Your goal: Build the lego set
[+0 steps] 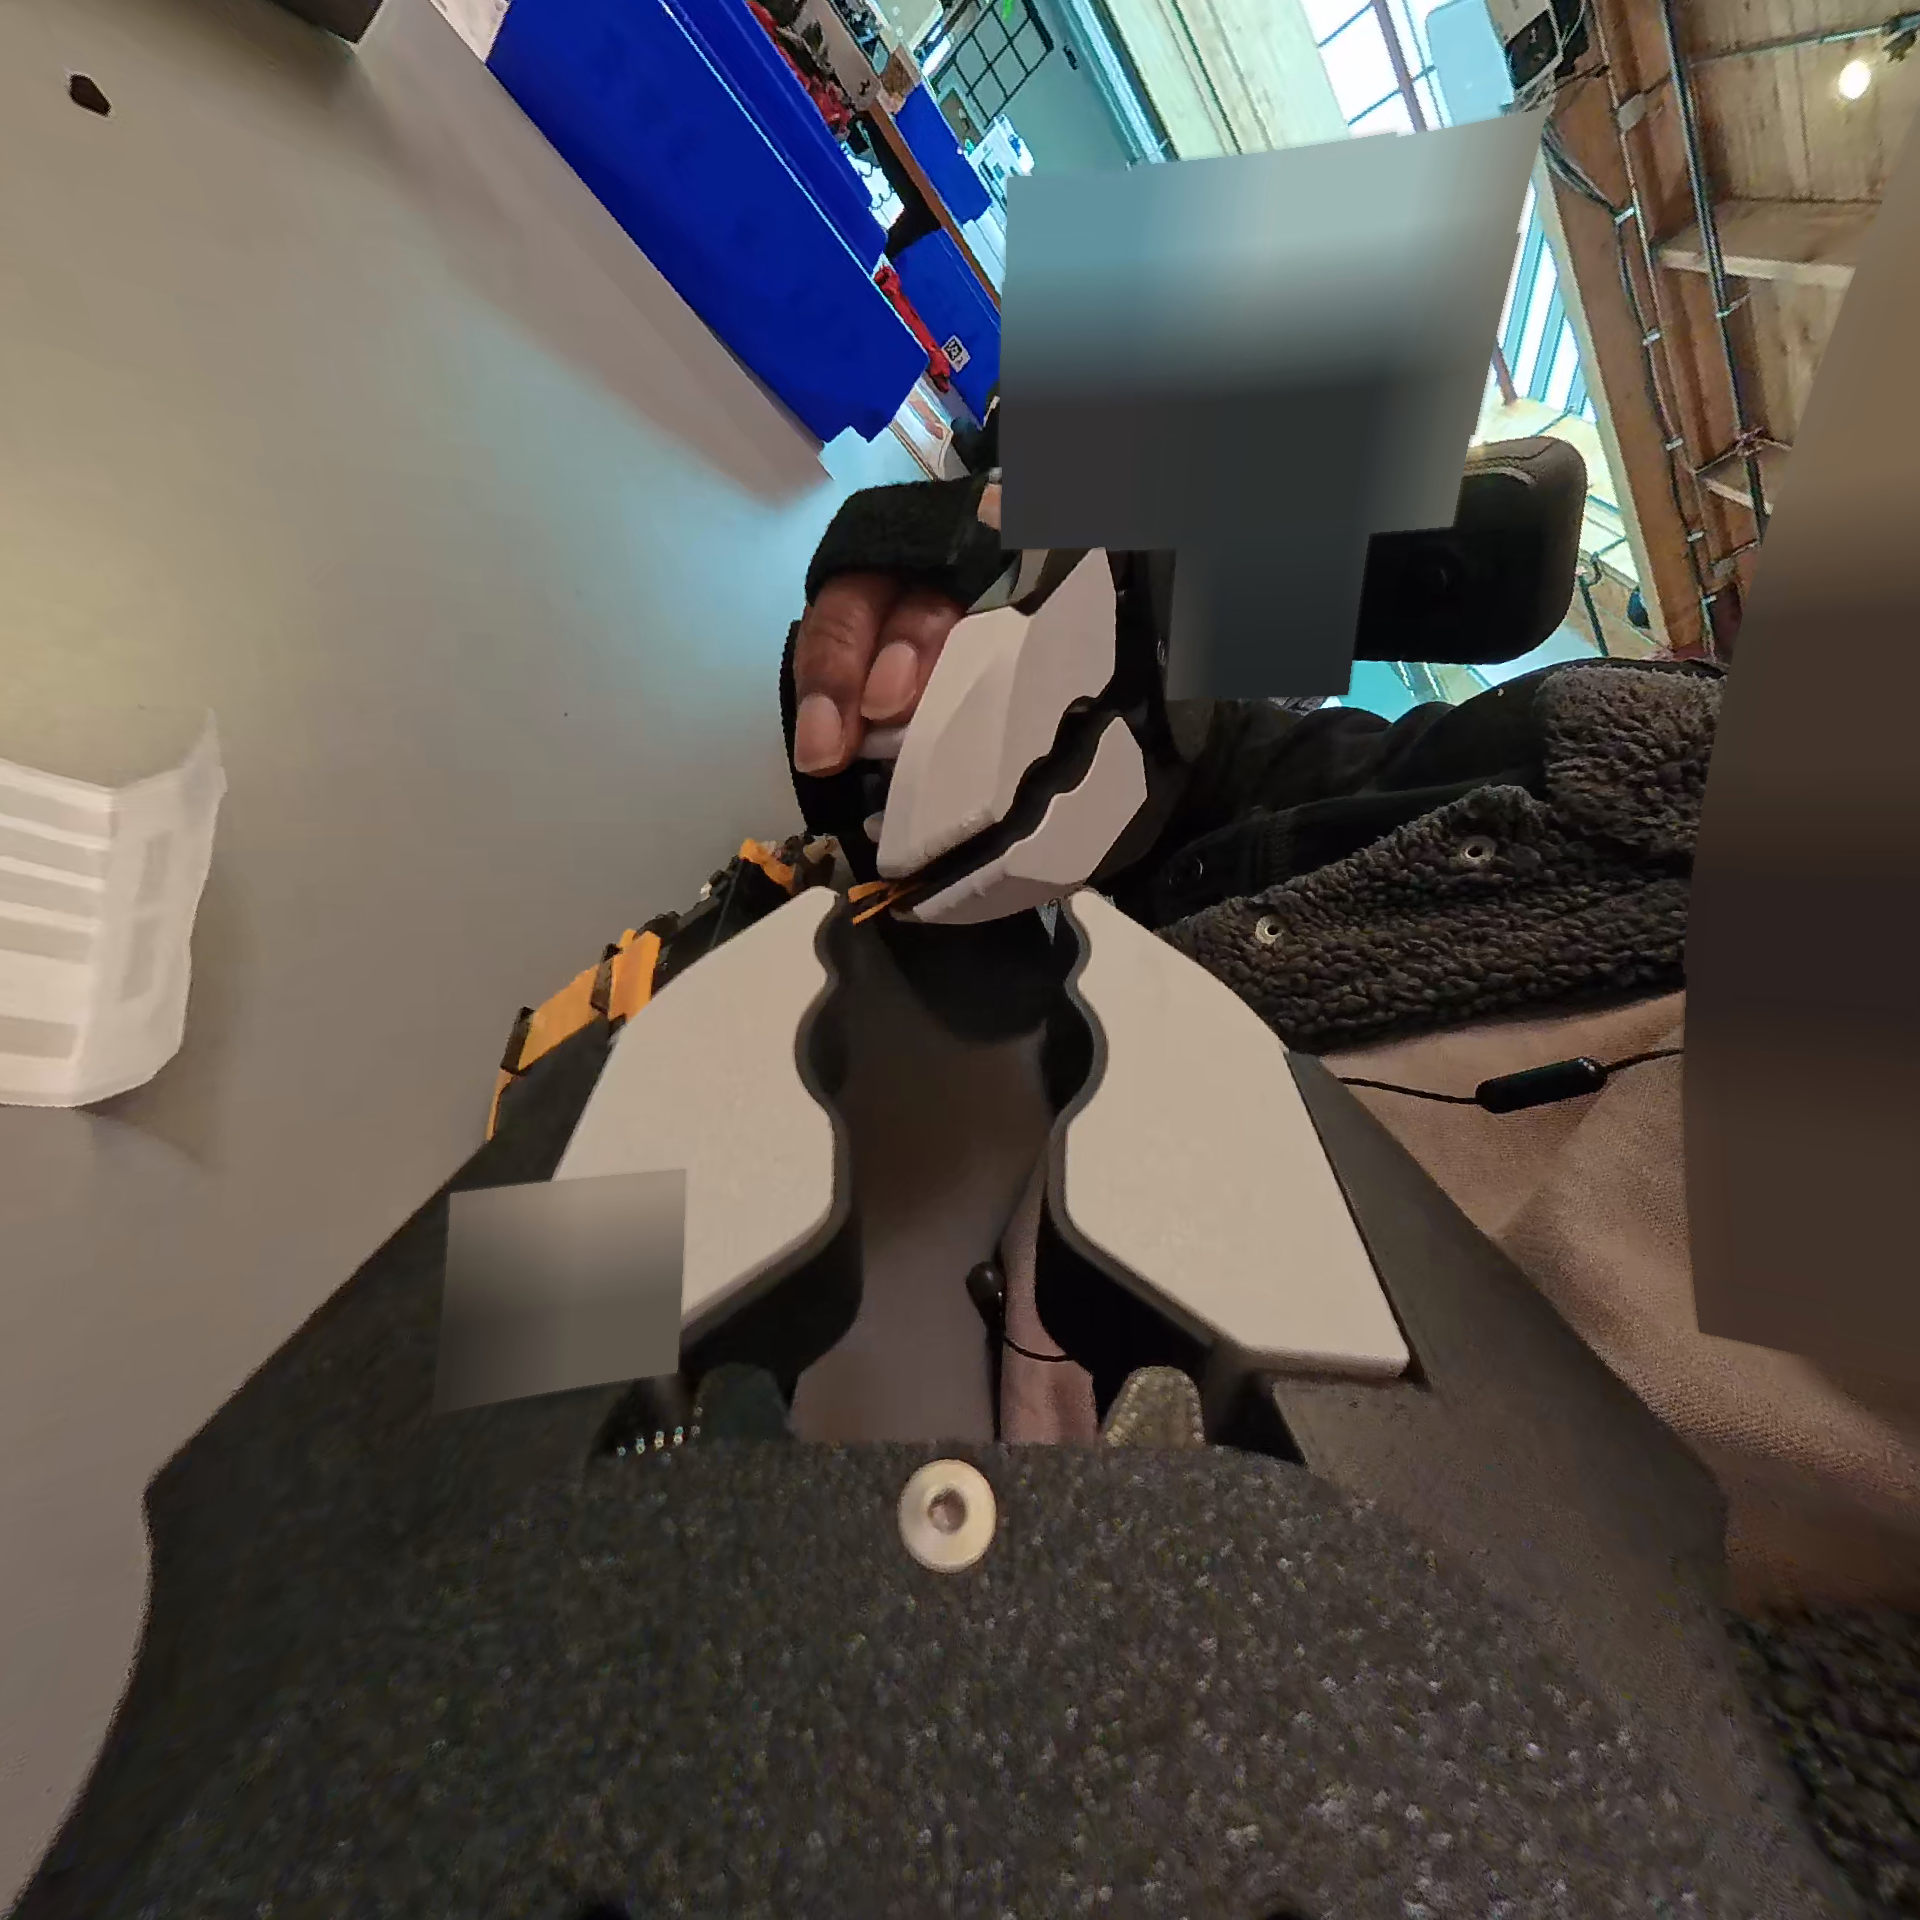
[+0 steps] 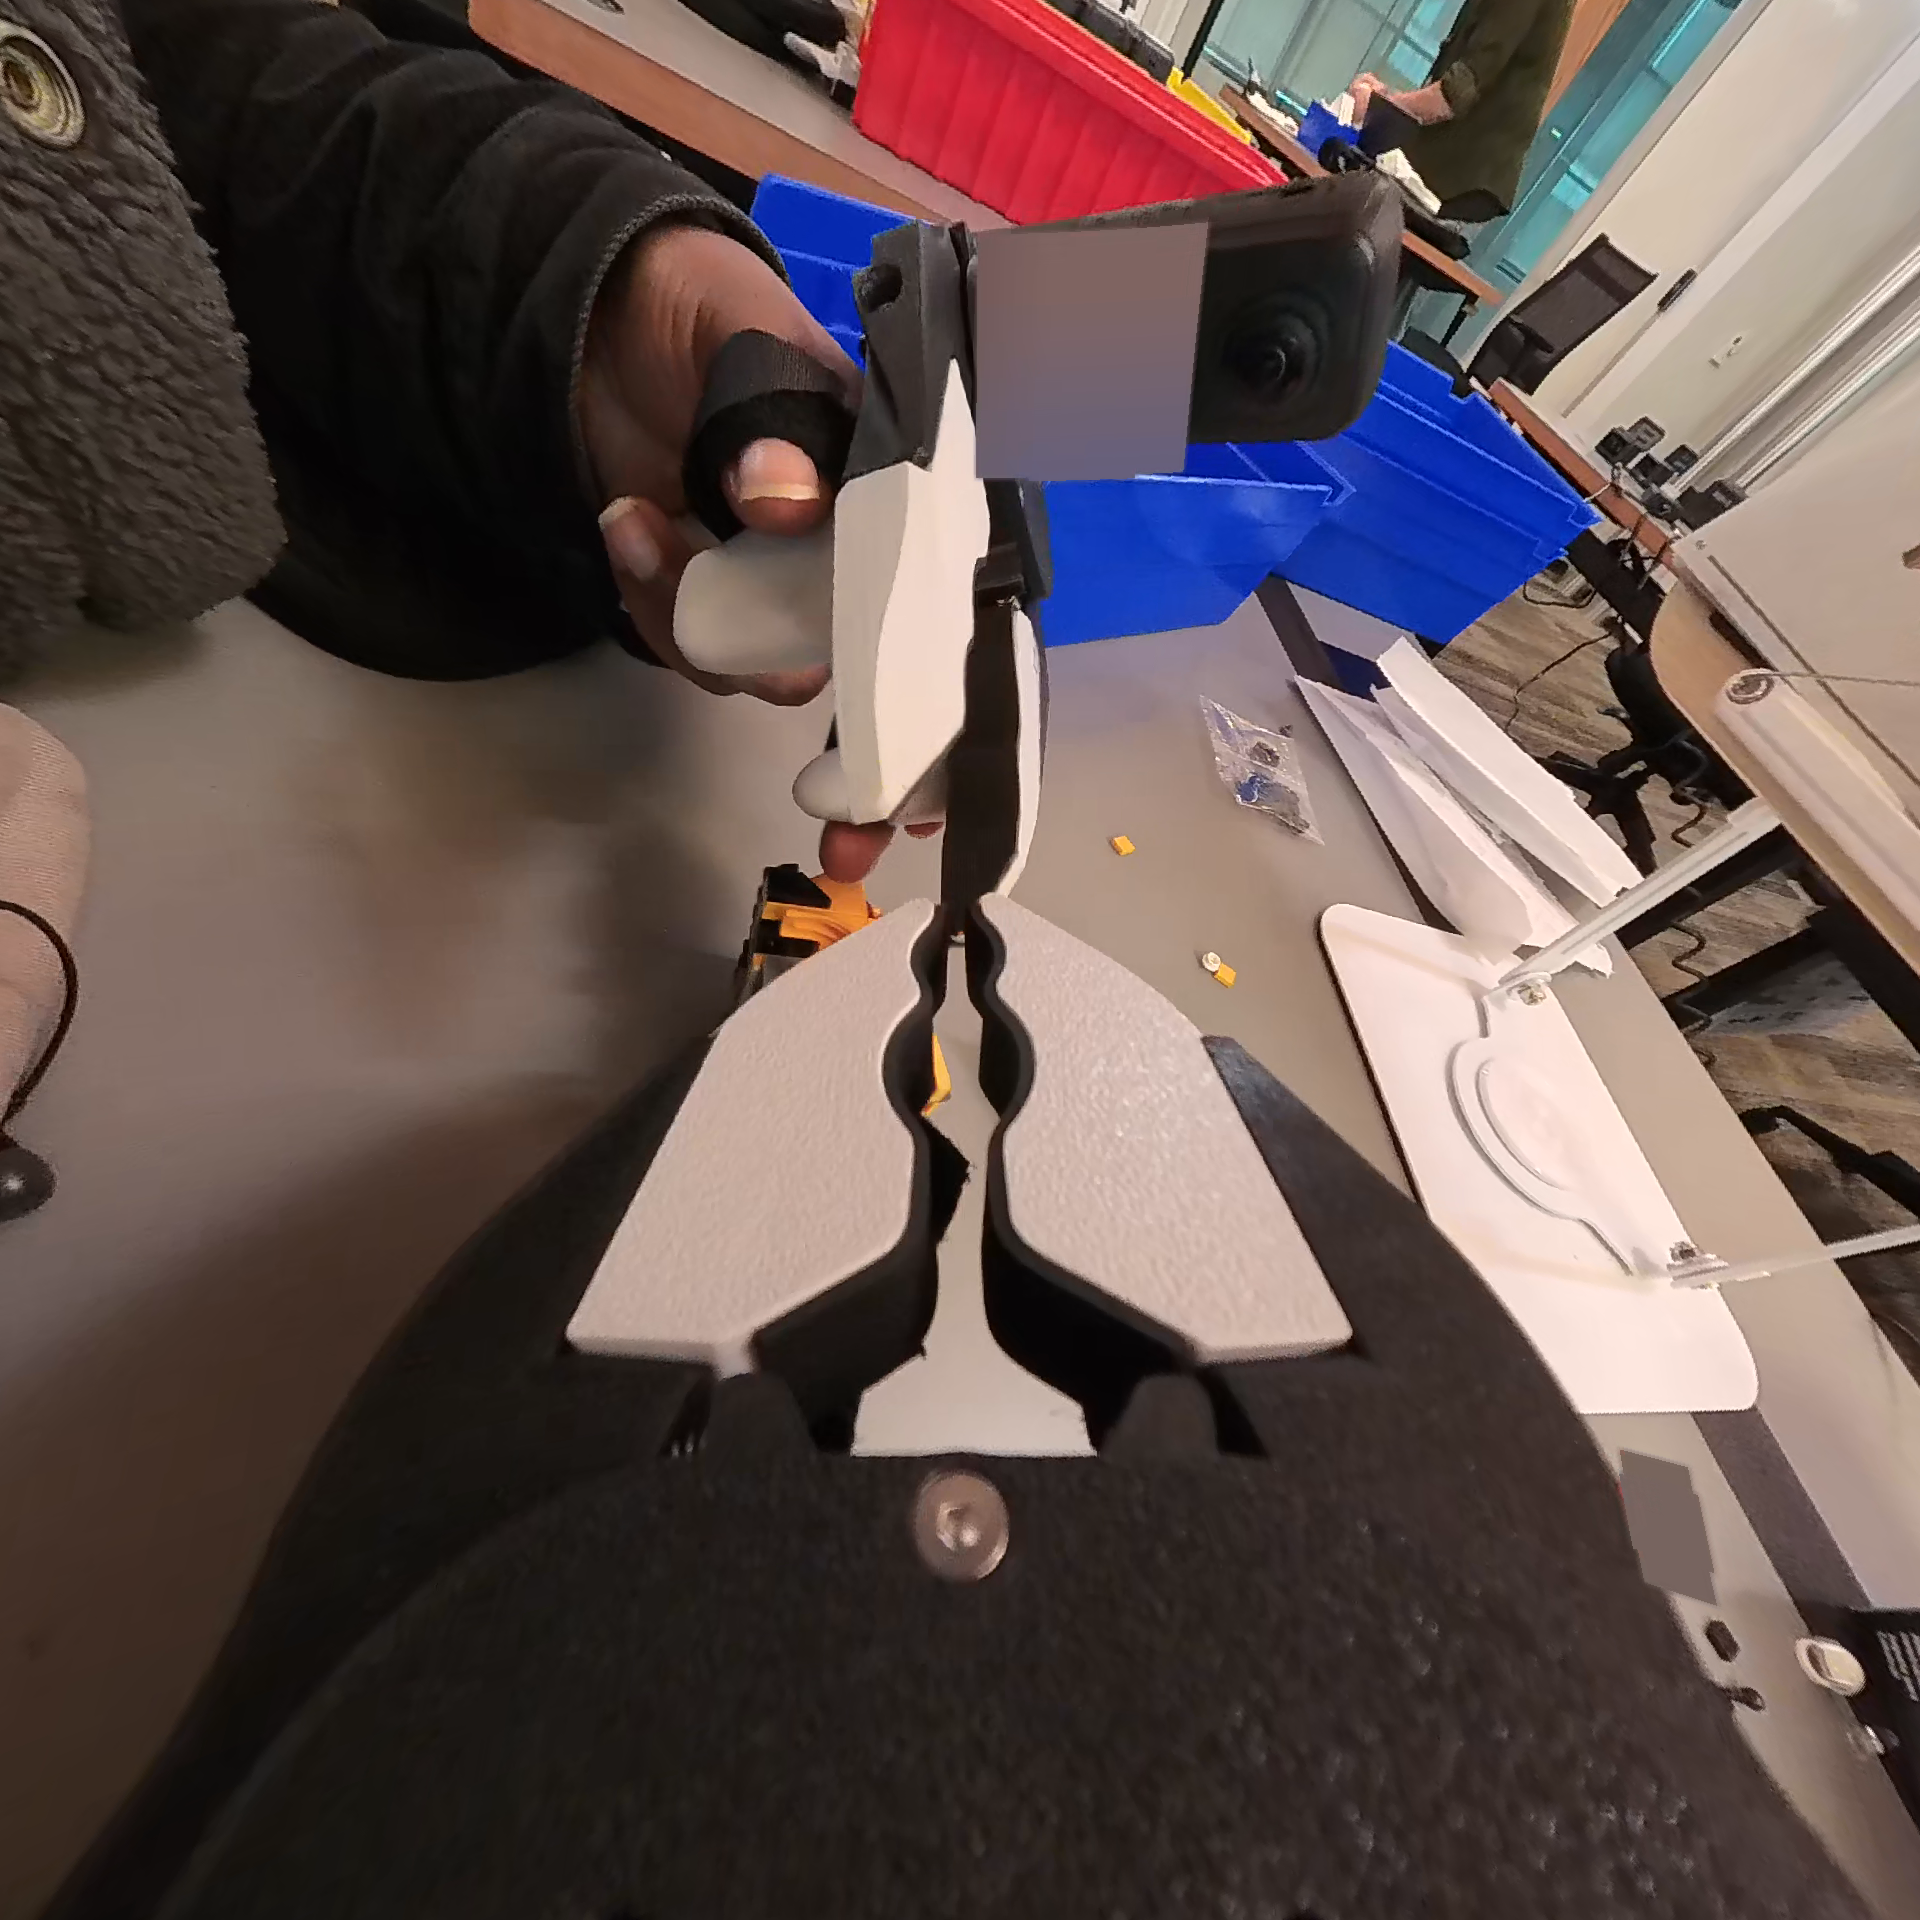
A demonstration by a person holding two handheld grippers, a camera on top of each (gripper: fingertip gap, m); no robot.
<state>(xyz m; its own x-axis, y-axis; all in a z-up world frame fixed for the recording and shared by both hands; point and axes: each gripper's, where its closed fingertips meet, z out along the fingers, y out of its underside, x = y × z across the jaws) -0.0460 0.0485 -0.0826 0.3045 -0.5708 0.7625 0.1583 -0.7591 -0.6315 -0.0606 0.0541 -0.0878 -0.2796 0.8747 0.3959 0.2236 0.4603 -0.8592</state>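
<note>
While the right tool (image 1: 914, 896) is pinched nearly shut on a thin orange piece (image 1: 871, 900) at its very tips, the left tool (image 1: 951, 906) stands wide open around those tips. Its pads press on nothing.

An orange-and-black model (image 1: 613, 987) lies on the grey worktop (image 1: 416, 623) just beside and below both tools, well apart from the far edge where the blue bins (image 2: 1195, 540) stand. Two loose orange bits (image 2: 1226, 975) and a clear bag (image 2: 1262, 769) lie towards the right edge.

Judgement: a hold this shallow (tips only) calls for steady pressure and no twisting. The left pads should meet the piece squarely before any load is shared.

Not established:
- whether the piece is joined to the model
- its full shape, since the fingers cover most of it
- the model's lower half, which is cut off behind the left finger (image 1: 717, 1091)
</note>
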